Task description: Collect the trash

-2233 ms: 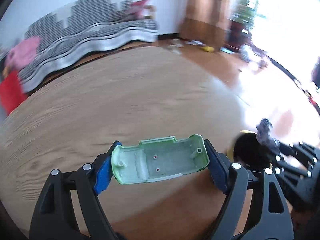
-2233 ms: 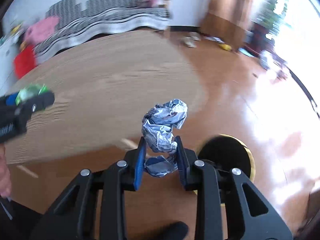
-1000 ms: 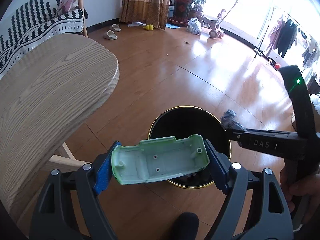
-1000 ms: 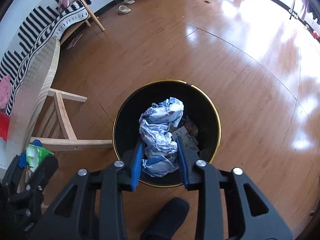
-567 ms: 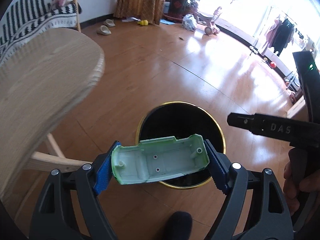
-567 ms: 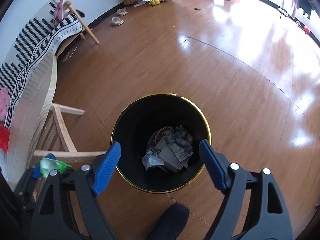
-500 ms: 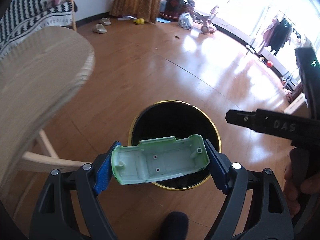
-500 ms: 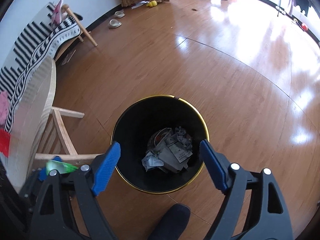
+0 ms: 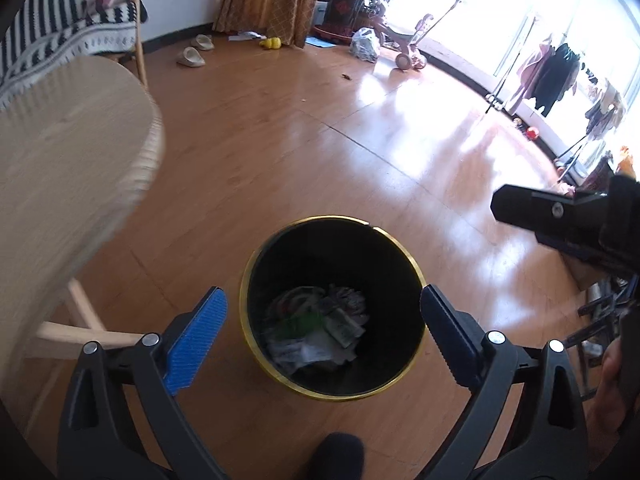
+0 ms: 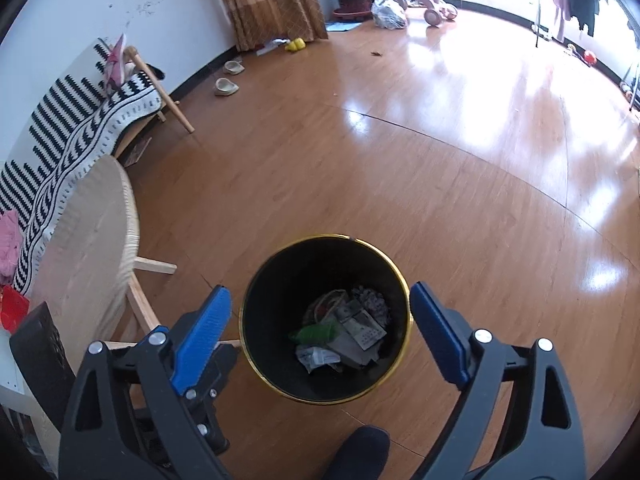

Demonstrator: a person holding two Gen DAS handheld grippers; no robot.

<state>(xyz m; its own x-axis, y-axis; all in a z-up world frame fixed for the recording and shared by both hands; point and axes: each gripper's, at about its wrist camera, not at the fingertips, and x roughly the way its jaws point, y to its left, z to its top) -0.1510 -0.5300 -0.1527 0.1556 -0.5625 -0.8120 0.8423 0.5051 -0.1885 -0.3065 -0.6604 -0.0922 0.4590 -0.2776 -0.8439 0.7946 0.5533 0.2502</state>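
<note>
A black trash bin with a gold rim [image 9: 256, 264] stands on the wood floor below both grippers; it also shows in the right wrist view [image 10: 276, 256]. Inside lie crumpled paper scraps [image 9: 312, 344] and the green plastic piece [image 10: 316, 333], also seen blurred in the left wrist view [image 9: 302, 322]. My left gripper [image 9: 320, 334] is open and empty above the bin. My right gripper [image 10: 318, 334] is open and empty above the bin too; its body shows at the right of the left wrist view [image 9: 560, 220].
A round light-wood table [image 9: 60, 168] with wooden legs stands left of the bin, also in the right wrist view [image 10: 88, 248]. A striped sofa [image 10: 60, 128] is behind it. A dark shoe tip [image 10: 360, 452] is near the bin. Slippers, plants and a tricycle lie far off.
My left gripper opened and the green plastic piece dropped into the bin. Earlier my right gripper opened and let its crumpled paper fall in. Both grippers hold above the bin.
</note>
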